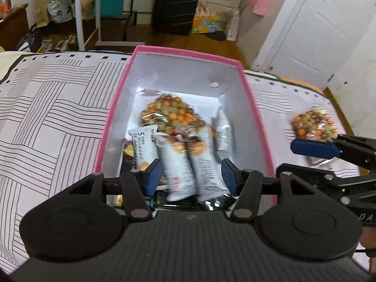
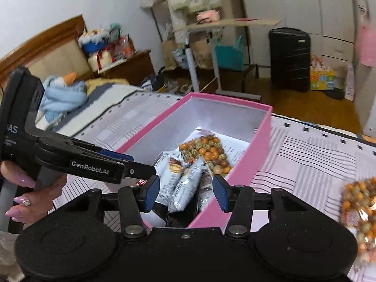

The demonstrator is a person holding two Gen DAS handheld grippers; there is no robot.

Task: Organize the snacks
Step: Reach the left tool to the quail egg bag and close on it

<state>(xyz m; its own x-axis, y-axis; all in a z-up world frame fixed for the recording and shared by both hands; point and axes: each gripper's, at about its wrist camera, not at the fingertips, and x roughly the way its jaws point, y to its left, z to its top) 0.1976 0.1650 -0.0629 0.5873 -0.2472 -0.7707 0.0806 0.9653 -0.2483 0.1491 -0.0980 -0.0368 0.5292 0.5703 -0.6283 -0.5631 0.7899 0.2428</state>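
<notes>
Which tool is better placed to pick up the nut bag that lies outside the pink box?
Probably the right tool: it is beside the nut bag; the left tool is over the pink box.

Left gripper: black frame, blue pads, silver rivets, white lettering.
Right gripper: likewise.
Hand: long pink nails, ring.

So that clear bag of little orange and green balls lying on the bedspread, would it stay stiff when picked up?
Probably not. The bag of coated snack balls looks like thin clear film around loose pieces, so it would likely sag and shift. Its glossy wrapper may be slippery.
</notes>
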